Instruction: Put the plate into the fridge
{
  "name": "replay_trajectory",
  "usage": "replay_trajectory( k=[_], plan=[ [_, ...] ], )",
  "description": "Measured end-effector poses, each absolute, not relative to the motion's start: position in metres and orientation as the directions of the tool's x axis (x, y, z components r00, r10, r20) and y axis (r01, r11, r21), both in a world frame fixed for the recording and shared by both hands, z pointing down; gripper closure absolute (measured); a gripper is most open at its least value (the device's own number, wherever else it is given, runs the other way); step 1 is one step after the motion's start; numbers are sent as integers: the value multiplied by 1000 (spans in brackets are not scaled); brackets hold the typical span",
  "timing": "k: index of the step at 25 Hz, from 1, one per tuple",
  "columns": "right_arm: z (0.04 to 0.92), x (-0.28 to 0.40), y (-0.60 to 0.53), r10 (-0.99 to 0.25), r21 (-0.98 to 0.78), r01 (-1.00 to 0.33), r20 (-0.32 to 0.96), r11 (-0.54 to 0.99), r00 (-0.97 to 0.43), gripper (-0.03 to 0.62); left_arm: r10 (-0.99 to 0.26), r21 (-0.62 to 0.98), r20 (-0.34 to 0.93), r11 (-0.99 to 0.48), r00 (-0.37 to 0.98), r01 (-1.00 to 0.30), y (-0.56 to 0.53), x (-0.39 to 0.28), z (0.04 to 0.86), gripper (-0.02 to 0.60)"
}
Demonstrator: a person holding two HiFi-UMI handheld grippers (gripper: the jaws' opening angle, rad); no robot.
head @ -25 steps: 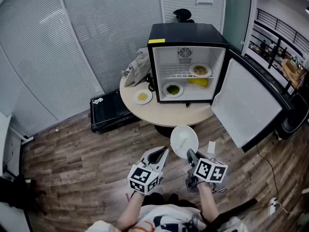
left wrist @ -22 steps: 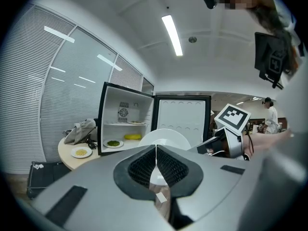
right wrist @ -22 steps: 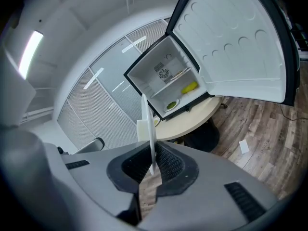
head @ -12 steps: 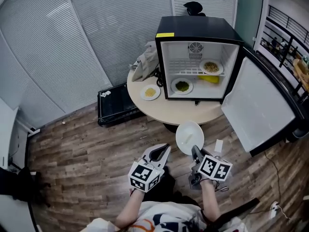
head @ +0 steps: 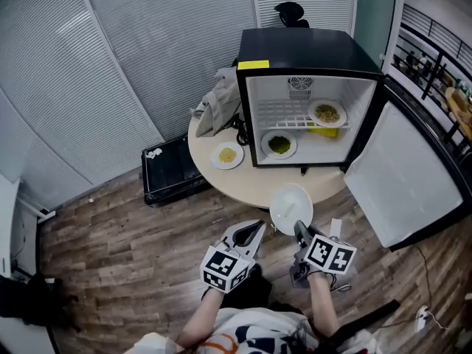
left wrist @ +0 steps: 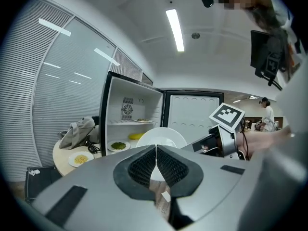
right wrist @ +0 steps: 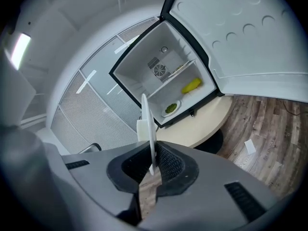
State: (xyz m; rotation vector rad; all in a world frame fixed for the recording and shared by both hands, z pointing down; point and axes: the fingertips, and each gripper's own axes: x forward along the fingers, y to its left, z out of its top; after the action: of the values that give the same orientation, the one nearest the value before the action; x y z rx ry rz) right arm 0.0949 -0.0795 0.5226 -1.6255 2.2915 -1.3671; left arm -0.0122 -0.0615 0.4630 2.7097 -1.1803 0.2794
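The carrying step is judged to be in hand. The empty round white plate (head: 290, 206) is clamped by its near rim between the jaws of the right gripper (head: 299, 229) and juts out ahead of them, not yet inside the black mini fridge (head: 308, 49). The left gripper (head: 254, 231) is held just to the left of the right one, its jaws pressed together on nothing.

The fridge lies well ahead of both grippers, with its white door (head: 402, 172) swung open to the right. The next move is judged to call for a forward reach into a free spot. The fridge floor is partly taken by a white plate of green food (head: 279, 144), and the wire shelf above by a plate of yellowish food (head: 327, 113).

The fridge is borne by a round beige table (head: 258, 183). A small plate of yellow food (head: 227, 155) and a grey bundle of cloth (head: 215, 98) are seen there, ahead and to the left. Brown wood-plank flooring (head: 110, 234) lies below the grippers, and the room beyond is closed by slatted grey walls (head: 147, 50).
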Motion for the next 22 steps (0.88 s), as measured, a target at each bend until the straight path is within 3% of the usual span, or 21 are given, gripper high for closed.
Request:
replay_trajectory(
  k=[22],
  plan=[
    [512, 90, -175, -848, -610, -788, 457, -79, -269, 565, -534, 110, 180, -823, 826, -557, -189, -21, 458, 568]
  ],
)
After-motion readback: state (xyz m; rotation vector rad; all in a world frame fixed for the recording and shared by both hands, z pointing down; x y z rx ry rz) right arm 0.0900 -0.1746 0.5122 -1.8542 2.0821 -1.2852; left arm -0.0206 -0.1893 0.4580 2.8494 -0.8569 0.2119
